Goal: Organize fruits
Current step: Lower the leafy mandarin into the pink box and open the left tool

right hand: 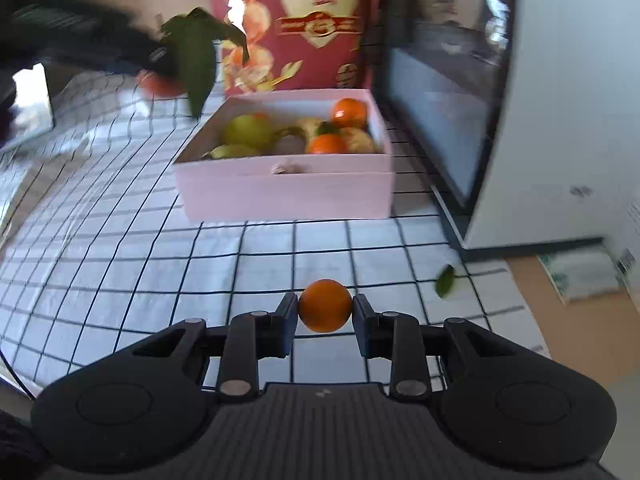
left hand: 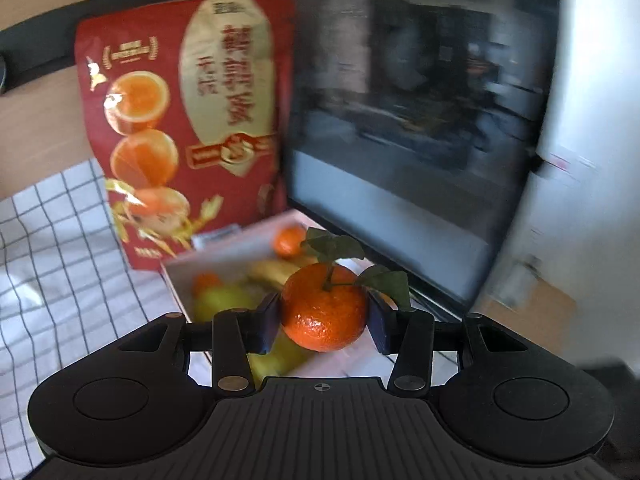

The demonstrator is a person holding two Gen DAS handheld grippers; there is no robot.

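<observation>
1. The left gripper (left hand: 324, 312) pinches a leafy mandarin (left hand: 323, 306) between its two fingers, in the air above the pink box (left hand: 176, 276).
2. The right gripper (right hand: 325, 312) pinches a small smooth orange fruit (right hand: 325, 306), held above the checked cloth (right hand: 120, 264) in front of the box.
3. The pink box stands on the cloth near its far edge, just beside the dark monitor (right hand: 440, 80); it holds mandarins (right hand: 349, 112), green pears (right hand: 246, 130) and a banana (left hand: 276, 270).
4. A red mandarin bag (left hand: 180, 120) stands upright behind the box.
5. One loose green leaf (right hand: 445, 285) lies on the cloth near its right edge.

Left wrist view close above the pink box (left hand: 176, 280), right wrist view farther back, both facing it
</observation>
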